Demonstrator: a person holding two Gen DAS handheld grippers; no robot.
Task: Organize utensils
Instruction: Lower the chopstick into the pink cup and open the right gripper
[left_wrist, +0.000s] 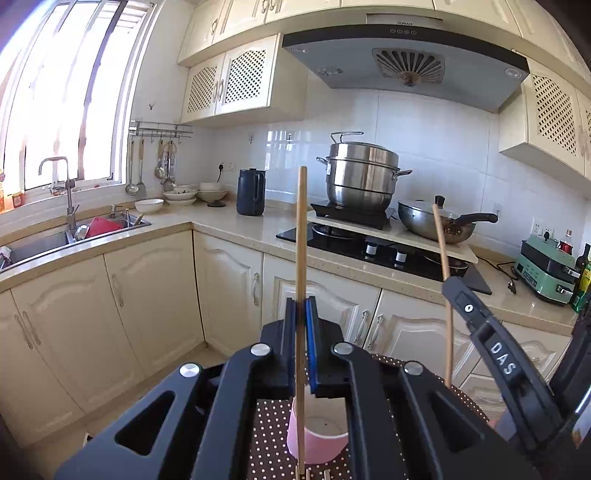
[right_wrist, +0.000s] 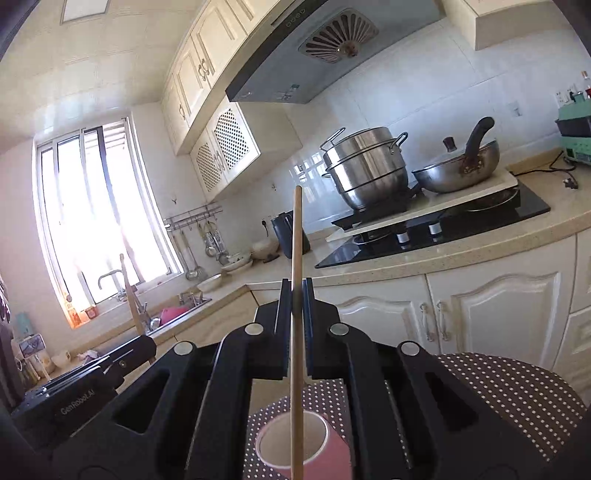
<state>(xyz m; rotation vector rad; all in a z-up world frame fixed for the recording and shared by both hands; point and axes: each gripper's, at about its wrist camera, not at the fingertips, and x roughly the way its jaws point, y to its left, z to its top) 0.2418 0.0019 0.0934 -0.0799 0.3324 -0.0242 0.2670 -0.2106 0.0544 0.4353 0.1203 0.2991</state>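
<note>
My left gripper (left_wrist: 301, 306) is shut on a wooden chopstick (left_wrist: 301, 240) held upright, its lower end beside a pink cup (left_wrist: 317, 441) on a brown dotted tablecloth (left_wrist: 267, 439). My right gripper (right_wrist: 295, 291) is shut on a second wooden chopstick (right_wrist: 296, 251), also upright, its lower end over the mouth of the pink cup (right_wrist: 295, 439). In the left wrist view the right gripper (left_wrist: 456, 286) shows at the right with its chopstick (left_wrist: 441, 243). In the right wrist view the left gripper (right_wrist: 146, 343) shows at the left with its chopstick (right_wrist: 129, 295).
The cup stands on a round table with the dotted cloth (right_wrist: 517, 384). Beyond are cream cabinets (left_wrist: 147, 306), a counter with a sink (left_wrist: 55, 240), a dark kettle (left_wrist: 251, 192), a steel steamer pot (left_wrist: 360, 177), a wok (left_wrist: 436, 219) on the hob and a green appliance (left_wrist: 546, 267).
</note>
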